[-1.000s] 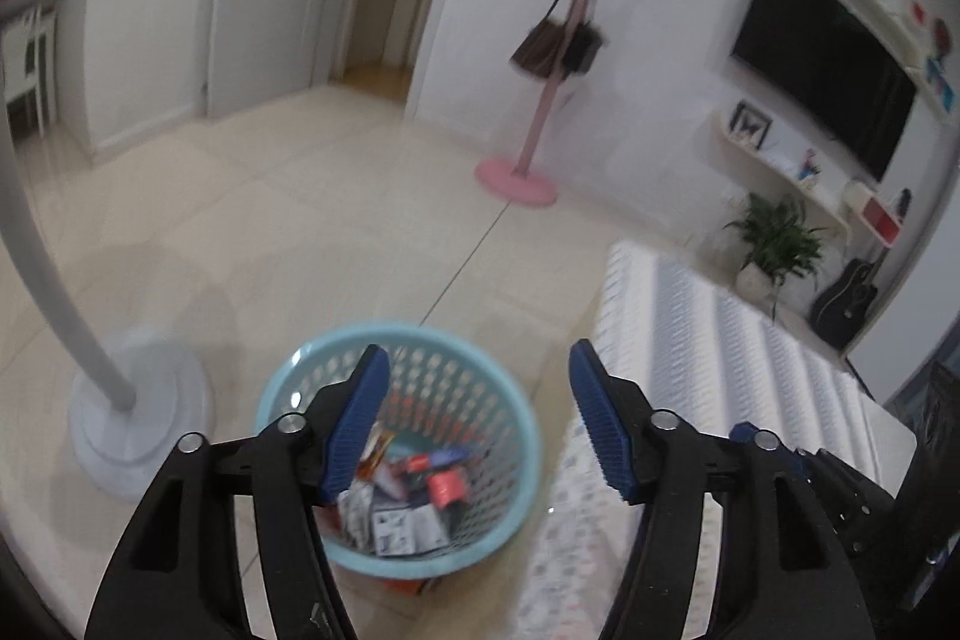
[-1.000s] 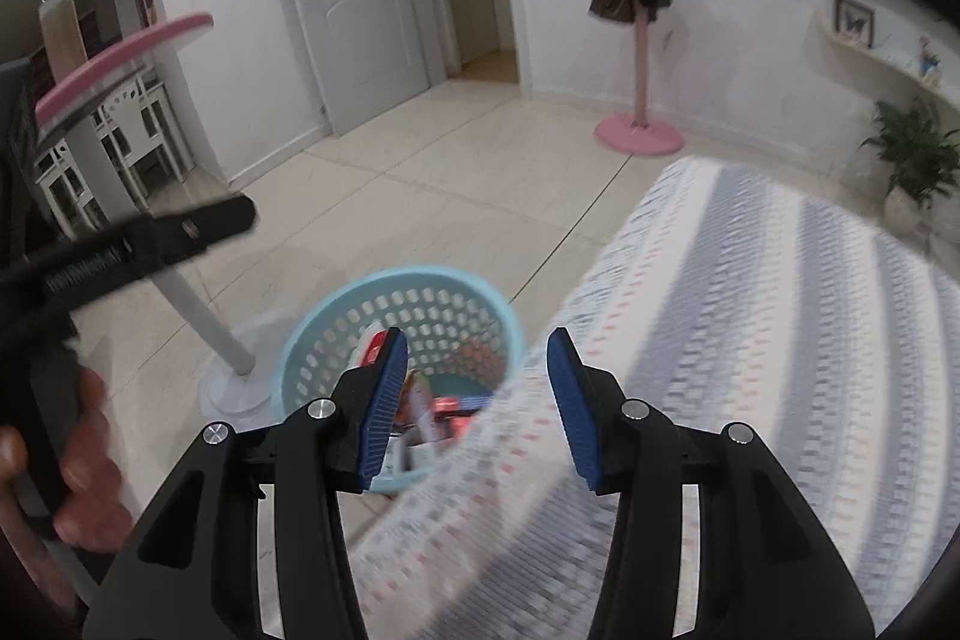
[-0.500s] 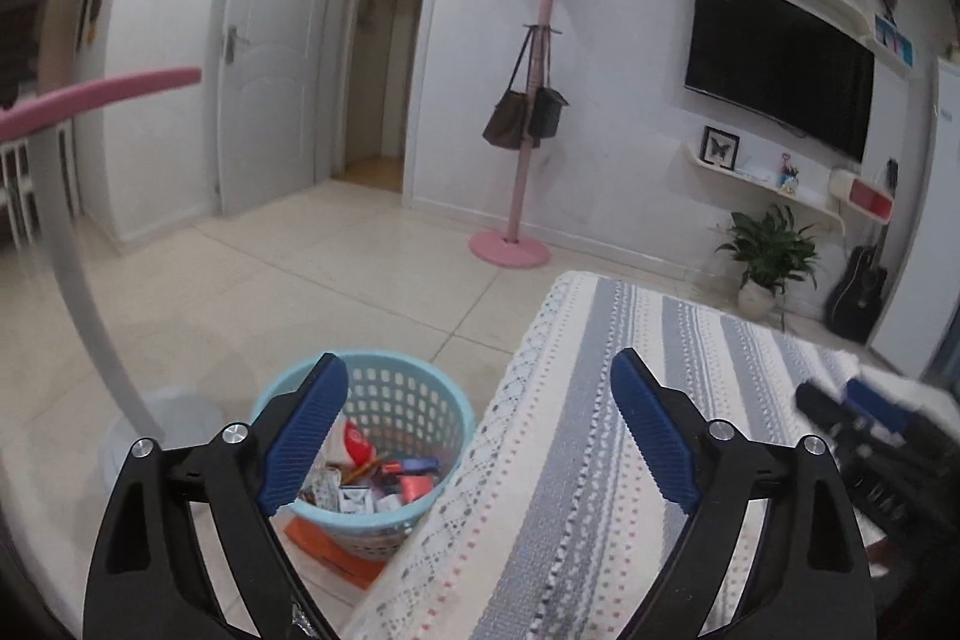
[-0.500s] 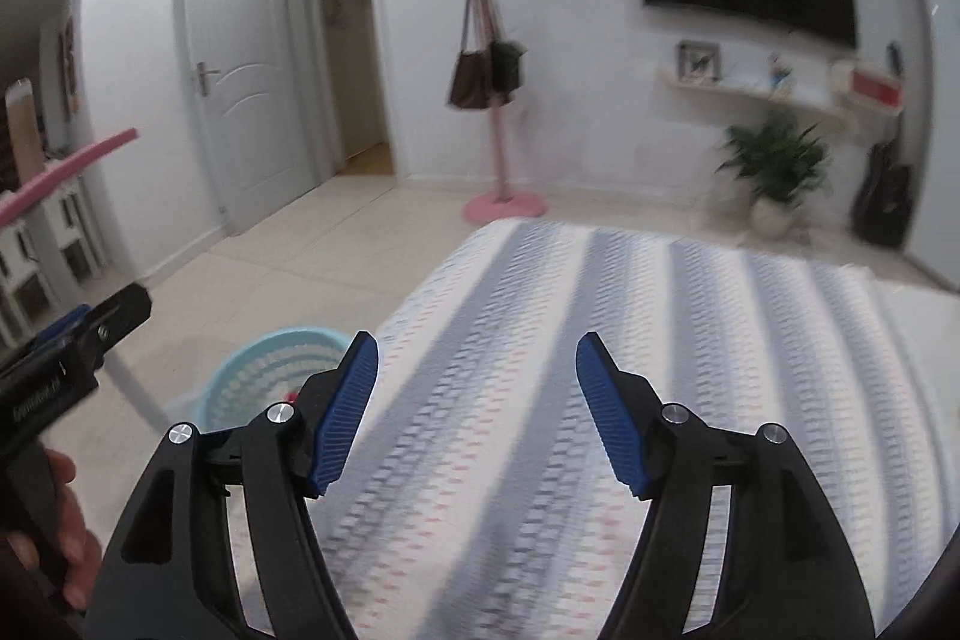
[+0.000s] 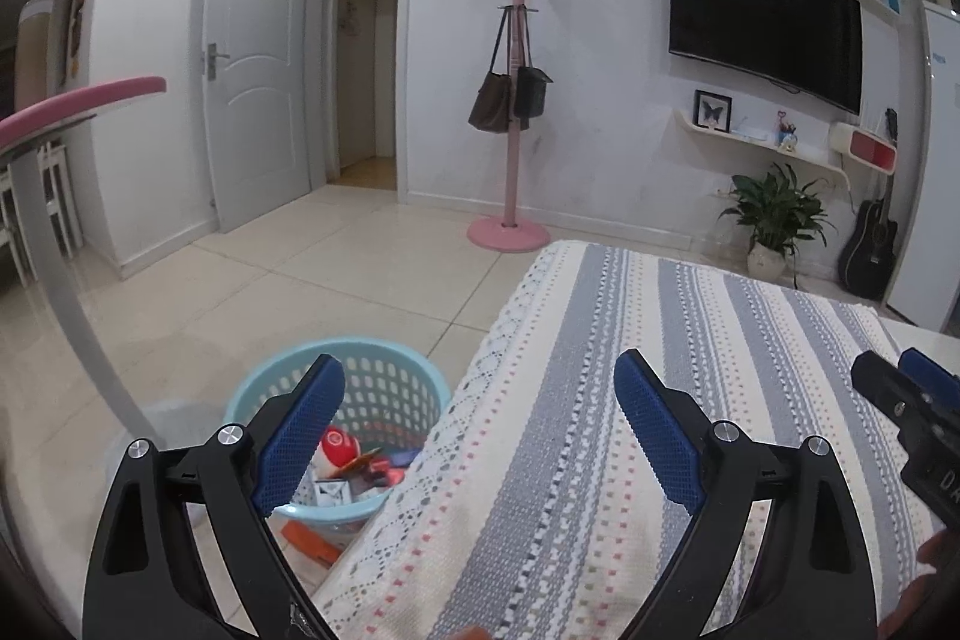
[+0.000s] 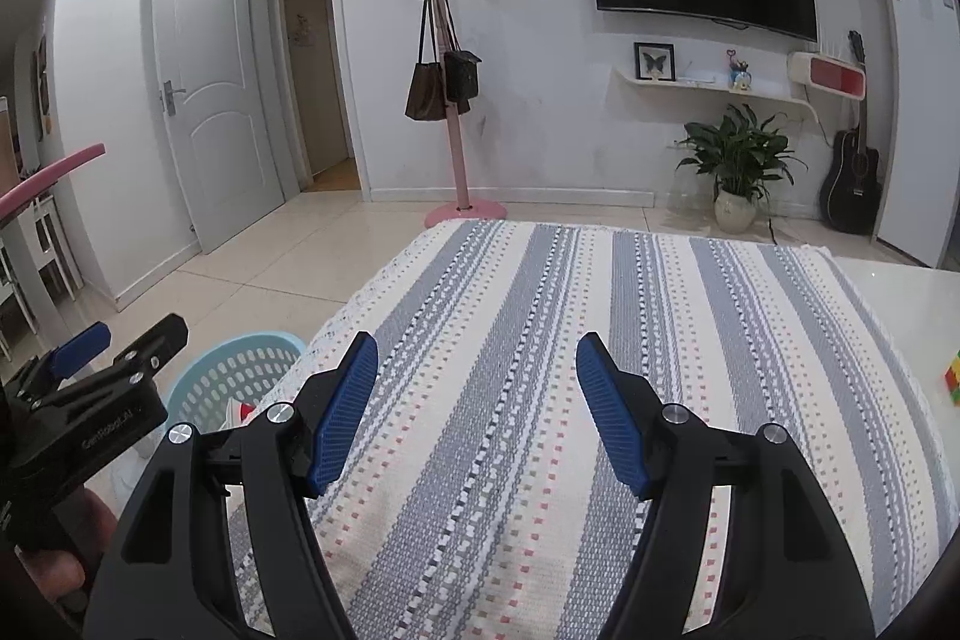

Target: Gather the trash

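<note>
A light blue plastic basket (image 5: 384, 394) stands on the floor left of the table and holds several pieces of trash (image 5: 348, 460); it also shows in the right wrist view (image 6: 240, 376). My left gripper (image 5: 480, 430) is open and empty, above the table's left edge beside the basket. My right gripper (image 6: 477, 412) is open and empty over the striped tablecloth (image 6: 540, 340). No trash shows on the cloth.
An orange item (image 5: 309, 538) lies on the floor by the basket. A white lamp stand (image 5: 72, 304) rises left of it. A colourful cube (image 6: 953, 379) sits on the white table at right. A pink coat stand (image 5: 510, 130) is beyond.
Both grippers have lifted and tilted up from the basket and now look level across the table. Both jaws have opened wider.
</note>
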{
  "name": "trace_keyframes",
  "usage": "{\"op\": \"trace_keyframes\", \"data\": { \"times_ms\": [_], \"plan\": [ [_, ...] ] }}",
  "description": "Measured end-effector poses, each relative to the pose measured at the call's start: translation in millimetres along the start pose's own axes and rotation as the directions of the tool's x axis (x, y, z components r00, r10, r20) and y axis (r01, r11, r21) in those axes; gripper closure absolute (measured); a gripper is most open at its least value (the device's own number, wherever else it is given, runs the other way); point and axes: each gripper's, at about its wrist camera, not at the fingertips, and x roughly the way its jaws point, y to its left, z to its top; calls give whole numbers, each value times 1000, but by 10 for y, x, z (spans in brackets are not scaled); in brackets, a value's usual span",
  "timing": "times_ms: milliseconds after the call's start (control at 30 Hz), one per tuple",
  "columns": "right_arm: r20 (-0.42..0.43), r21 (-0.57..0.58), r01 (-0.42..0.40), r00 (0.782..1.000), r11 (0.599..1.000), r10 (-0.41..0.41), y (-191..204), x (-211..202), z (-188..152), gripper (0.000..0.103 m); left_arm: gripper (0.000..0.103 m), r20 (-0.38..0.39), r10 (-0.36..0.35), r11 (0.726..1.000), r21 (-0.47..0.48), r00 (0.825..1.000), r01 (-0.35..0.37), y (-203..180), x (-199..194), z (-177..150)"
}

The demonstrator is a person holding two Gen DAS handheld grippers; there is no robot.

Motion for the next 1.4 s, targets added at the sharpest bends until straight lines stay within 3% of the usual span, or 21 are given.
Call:
{"op": "trace_keyframes", "data": {
  "times_ms": [267,500,1400],
  "plan": [
    [11,15,15,1000,1000,-15,-9,-11,-133,38,11,-8,-21,999,24,1000,22,-111,-38,-44],
    [46,5,20,999,1000,-20,8,-128,-62,38,11,-13,-26,999,20,1000,26,-66,-19,-39],
    [55,-28,3,999,1000,-2,130,-171,-51,38,11,-7,-17,1000,21,1000,17,-48,-49,-21]
  ]
}}
